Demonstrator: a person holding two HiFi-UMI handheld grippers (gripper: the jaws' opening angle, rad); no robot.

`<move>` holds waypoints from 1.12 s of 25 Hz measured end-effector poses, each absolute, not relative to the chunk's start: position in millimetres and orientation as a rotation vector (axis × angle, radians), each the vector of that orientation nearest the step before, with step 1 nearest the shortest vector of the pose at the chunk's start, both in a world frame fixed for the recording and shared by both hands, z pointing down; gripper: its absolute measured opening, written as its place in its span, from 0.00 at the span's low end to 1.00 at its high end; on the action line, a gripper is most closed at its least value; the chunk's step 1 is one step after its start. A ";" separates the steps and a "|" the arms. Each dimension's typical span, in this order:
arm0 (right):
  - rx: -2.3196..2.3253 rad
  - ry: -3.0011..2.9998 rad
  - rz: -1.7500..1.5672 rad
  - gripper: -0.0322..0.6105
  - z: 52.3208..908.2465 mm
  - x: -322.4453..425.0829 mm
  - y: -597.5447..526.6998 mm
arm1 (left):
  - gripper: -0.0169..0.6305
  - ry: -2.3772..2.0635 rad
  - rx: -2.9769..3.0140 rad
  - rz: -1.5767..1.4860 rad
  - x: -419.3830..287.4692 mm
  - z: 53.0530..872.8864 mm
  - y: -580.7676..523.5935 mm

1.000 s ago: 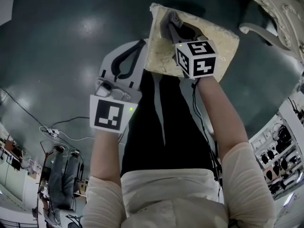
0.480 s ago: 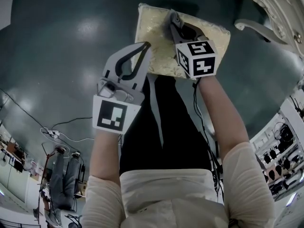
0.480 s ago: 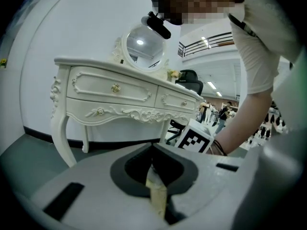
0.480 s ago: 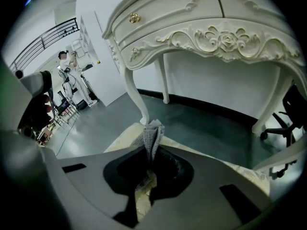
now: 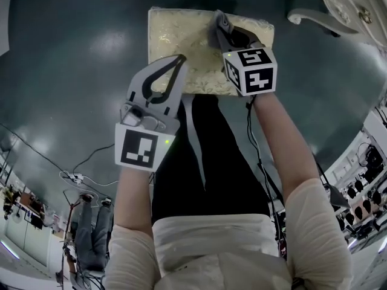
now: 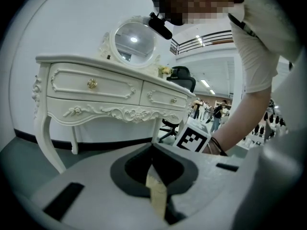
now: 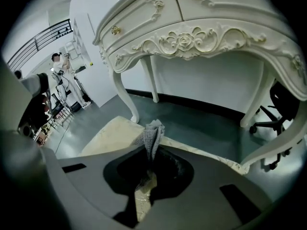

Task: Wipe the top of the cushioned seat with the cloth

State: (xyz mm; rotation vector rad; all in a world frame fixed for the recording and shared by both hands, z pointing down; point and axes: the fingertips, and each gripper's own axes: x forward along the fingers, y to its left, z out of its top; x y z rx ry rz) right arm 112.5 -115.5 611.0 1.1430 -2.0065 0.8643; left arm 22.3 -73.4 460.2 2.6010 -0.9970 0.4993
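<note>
The right gripper is clamping the grey, bunched cloth, its length pointing out past the tips, above the cream seat. The left gripper is showing its jaws together, empty.

Seat beneath both claws, counter beyond

The cushioned seat stands on the floor. The right claw is over its far right part, with the cloth between its jaws. The left claw, nearer and to its left, is over the seat's near edge. Ahead stands the counter, a mirror on it.
</note>
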 end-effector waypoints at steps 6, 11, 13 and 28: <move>1.146 -2.004 0.880 0.09 616.7 138.4 -107.3 | 0.03 -0.933 2.638 0.504 52.9 462.0 -66.1; 1.169 -1.970 0.881 0.09 616.8 175.7 -105.4 | 0.03 -0.885 2.673 0.532 81.9 462.0 -67.1; 1.181 -1.958 0.886 0.09 621.9 192.9 -103.8 | 0.03 -0.870 2.676 0.547 93.9 467.2 -67.4; 1.244 -1.827 0.869 0.09 623.6 260.3 -82.4 | 0.03 -0.796 2.703 0.540 133.1 456.3 -45.1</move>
